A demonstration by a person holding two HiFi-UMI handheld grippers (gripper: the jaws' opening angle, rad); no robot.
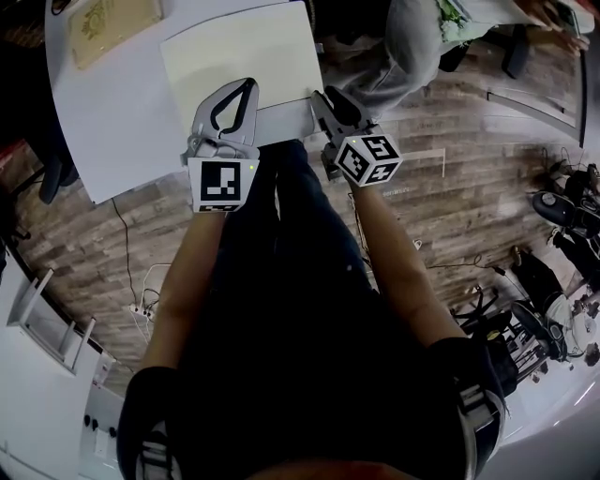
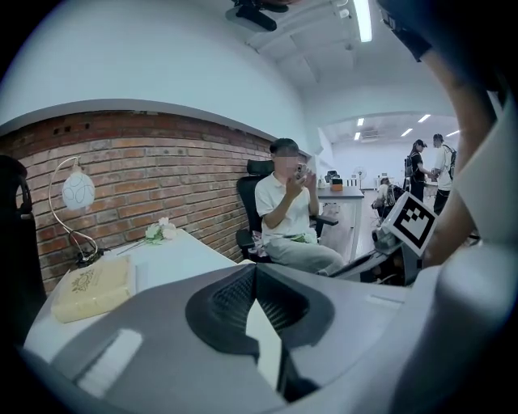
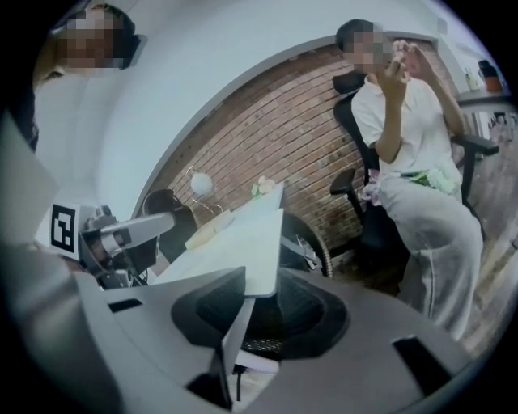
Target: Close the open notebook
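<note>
One white table [image 1: 112,122] (brick wall [image 2: 162,178]) — left claw [image 1: 248,84] shut, right claw [image 1: 319,96] pinching notebook [image 1: 239,47].

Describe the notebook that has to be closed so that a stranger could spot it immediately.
Start at the white table in the upper left of the head view. At its near edge, right where the left gripper and right gripper reach, lies the notebook, a large, plain cream page facing up. The tan book farther back on the table is smaller, darker and bears an emblem.
</note>
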